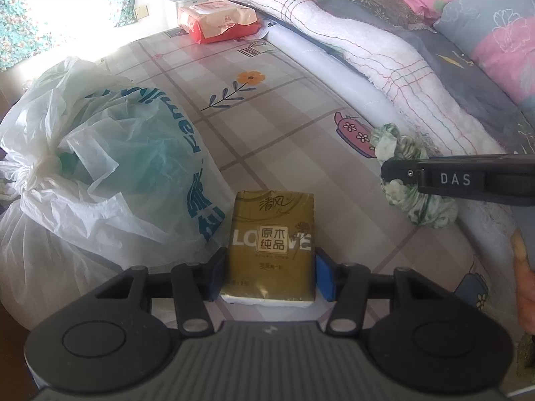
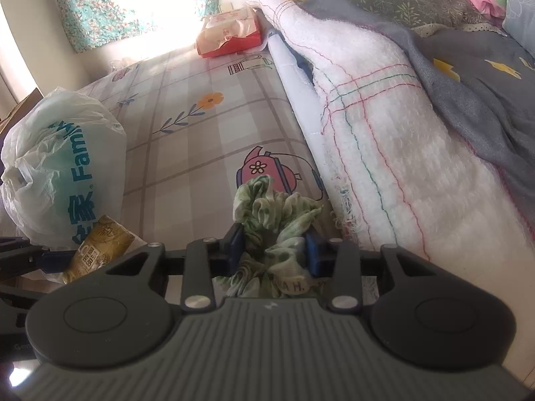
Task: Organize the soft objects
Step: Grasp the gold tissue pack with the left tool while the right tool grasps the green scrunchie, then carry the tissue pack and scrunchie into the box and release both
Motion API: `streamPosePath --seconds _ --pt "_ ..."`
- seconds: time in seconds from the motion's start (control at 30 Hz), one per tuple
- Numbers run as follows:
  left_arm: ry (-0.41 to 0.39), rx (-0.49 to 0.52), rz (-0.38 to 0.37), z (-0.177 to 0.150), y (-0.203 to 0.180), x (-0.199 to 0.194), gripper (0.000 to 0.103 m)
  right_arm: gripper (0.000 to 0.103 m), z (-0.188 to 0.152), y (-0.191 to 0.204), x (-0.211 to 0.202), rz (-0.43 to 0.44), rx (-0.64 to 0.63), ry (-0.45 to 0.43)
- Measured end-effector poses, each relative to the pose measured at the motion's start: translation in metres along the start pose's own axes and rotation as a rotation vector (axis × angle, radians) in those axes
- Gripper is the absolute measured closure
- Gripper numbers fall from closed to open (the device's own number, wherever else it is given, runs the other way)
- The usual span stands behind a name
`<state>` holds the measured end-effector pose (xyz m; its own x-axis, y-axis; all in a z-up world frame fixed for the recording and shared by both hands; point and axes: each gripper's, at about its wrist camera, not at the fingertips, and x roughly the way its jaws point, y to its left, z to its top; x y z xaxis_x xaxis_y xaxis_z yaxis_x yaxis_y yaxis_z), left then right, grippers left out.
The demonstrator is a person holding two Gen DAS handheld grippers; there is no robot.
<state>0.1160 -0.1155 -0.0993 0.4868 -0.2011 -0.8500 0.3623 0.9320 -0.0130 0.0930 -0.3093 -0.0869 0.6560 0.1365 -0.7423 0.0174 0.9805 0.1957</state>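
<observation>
My left gripper (image 1: 271, 275) is shut on a gold tissue pack (image 1: 272, 234) with Chinese print, held just above the checked tablecloth (image 1: 267, 107). The pack also shows at the lower left of the right wrist view (image 2: 97, 249). My right gripper (image 2: 276, 250) is shut on a green and white fabric scrunchie (image 2: 274, 220), close to the folded white blanket (image 2: 384, 153). In the left wrist view the scrunchie (image 1: 401, 153) hangs around the right gripper's finger at the right.
A knotted white plastic bag (image 1: 100, 167) with blue print sits left of the tissue pack. A red and cream wet-wipe pack (image 1: 217, 21) lies at the far end. Grey and pink quilts (image 1: 485, 50) pile up on the right, behind a white tube (image 1: 334, 67).
</observation>
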Motion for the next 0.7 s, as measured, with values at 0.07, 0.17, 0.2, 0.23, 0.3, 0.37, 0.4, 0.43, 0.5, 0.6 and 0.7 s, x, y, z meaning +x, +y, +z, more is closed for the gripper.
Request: streamPosePath --seconds 0.07,0.17,0.2,0.23,0.3,0.37,0.4,0.43,0.5,0.6,0.7 --pt "-0.014 0.006 0.001 -0.002 0.0 -0.007 0.049 0.078 -0.002 -0.002 -0.005 0.025 0.027 0.0" --pt "-0.039 0.004 0.004 -0.005 0.0 -0.019 0.049 0.083 -0.006 -0.002 -0.013 0.033 0.042 -0.009" --pt "-0.049 0.0 0.003 -0.006 0.001 -0.023 0.049 0.084 -0.008 -0.002 -0.016 0.038 0.046 -0.01" --pt "-0.057 -0.004 0.001 -0.006 0.002 -0.027 0.049 0.084 -0.008 -0.002 -0.018 0.041 0.049 -0.01" --pt "-0.073 -0.01 0.0 -0.008 0.003 -0.034 0.049 0.085 -0.01 0.0 -0.024 0.046 0.054 -0.018" --pt "-0.087 -0.013 -0.001 -0.01 0.004 -0.041 0.049 0.085 -0.01 0.002 -0.031 0.052 0.059 -0.028" --pt "-0.092 -0.015 -0.001 -0.011 0.005 -0.045 0.049 0.085 -0.01 0.003 -0.034 0.055 0.06 -0.033" --pt "-0.099 -0.019 -0.004 -0.012 0.006 -0.048 0.049 0.085 -0.01 0.003 -0.037 0.06 0.063 -0.038" --pt "-0.112 -0.028 -0.007 -0.014 0.008 -0.054 0.049 0.085 -0.009 0.007 -0.044 0.073 0.067 -0.05" --pt "-0.137 -0.042 -0.004 -0.016 0.013 -0.066 0.049 0.086 -0.008 0.013 -0.055 0.091 0.067 -0.067" --pt "-0.168 -0.063 -0.006 -0.019 0.019 -0.079 0.049 0.086 -0.005 0.02 -0.066 0.111 0.063 -0.084"
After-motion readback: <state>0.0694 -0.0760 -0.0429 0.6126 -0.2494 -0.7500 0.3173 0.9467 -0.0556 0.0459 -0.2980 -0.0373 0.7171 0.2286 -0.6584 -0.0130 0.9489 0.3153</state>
